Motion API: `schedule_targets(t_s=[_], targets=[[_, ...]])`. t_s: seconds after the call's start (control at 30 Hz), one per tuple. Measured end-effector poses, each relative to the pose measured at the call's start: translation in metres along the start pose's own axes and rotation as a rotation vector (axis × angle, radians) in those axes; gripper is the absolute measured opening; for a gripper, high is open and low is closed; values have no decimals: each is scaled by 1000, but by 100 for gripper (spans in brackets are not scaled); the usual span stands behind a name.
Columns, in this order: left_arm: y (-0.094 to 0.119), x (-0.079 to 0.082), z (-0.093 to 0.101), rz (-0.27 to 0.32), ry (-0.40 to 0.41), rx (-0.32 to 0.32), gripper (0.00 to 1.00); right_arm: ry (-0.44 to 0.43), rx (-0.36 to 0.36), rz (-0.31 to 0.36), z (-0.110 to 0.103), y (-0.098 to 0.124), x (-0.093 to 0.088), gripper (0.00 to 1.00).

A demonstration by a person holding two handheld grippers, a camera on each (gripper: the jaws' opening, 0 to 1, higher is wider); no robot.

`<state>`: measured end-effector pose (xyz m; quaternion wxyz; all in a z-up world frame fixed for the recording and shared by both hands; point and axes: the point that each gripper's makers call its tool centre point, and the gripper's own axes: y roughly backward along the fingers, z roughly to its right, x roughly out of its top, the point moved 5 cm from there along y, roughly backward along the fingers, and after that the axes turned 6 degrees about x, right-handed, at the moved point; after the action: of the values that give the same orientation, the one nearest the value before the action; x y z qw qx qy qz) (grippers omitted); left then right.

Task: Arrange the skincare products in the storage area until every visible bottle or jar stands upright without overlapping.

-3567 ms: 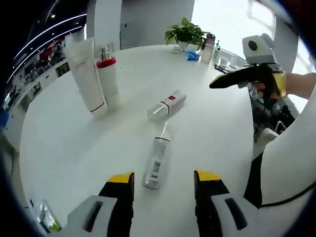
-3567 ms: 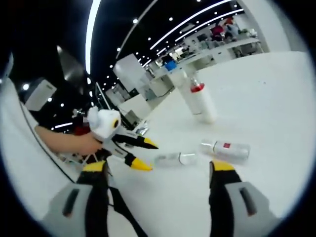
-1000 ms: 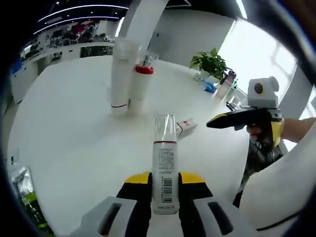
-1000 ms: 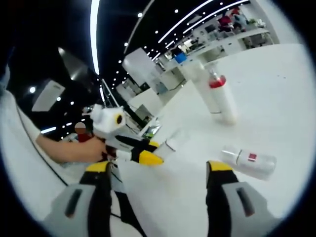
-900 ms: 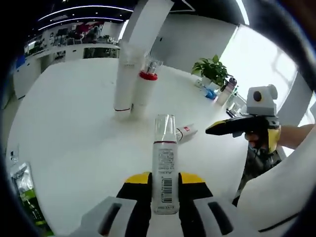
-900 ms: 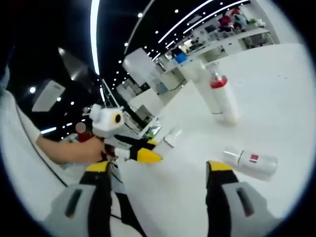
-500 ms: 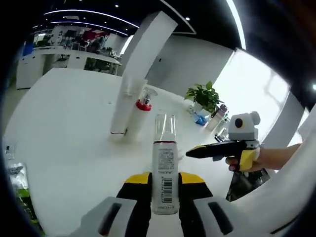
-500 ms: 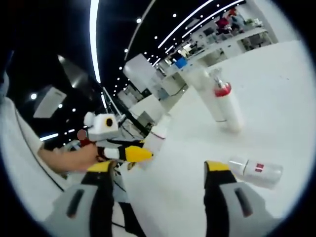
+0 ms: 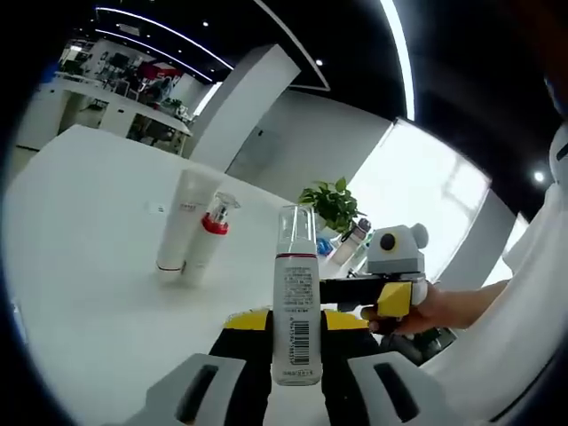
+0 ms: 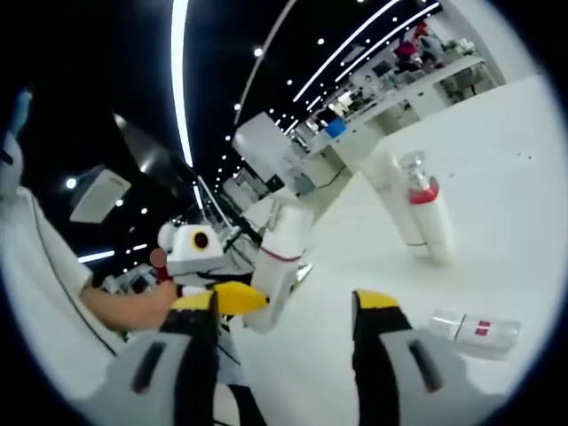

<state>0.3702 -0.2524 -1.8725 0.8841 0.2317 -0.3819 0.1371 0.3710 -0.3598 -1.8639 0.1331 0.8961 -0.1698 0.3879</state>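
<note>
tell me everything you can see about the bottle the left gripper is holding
The bottle is a slim white cylinder with a clear cap on top, a thin red band below the cap, and small print plus a barcode down its side. It looks like plastic. The left gripper is clamped on its lower body, jaws on either side, holding it clear of the white table. In the right gripper view it leans slightly, with the yellow jaw tips at its lower part. Nothing else touches it.

White table (image 9: 80, 266): upright tube (image 9: 177, 220), pump bottle (image 9: 206, 240), toppled bottle (image 10: 475, 330).
</note>
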Motion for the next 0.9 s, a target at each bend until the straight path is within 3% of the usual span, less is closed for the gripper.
schedule_targets(t_s=[0.27,0.43,0.7,0.83,0.9], targets=[[-2,0,8,-7,-25,-11,18,-28,-21,53,-4,-8,11,43],[-6,0,11,-36,-110,41,18,-51,-31,83,-8,-12,17,36],[-13,-2,13,-85,-246,128,18,-126,-122,87,0,-15,14,22],[-15,-4,12,-98,-273,116,19,-120,-131,82,1,-13,12,21],[-15,-5,13,-102,-301,108,19,-72,-117,76,-2,-11,12,20]])
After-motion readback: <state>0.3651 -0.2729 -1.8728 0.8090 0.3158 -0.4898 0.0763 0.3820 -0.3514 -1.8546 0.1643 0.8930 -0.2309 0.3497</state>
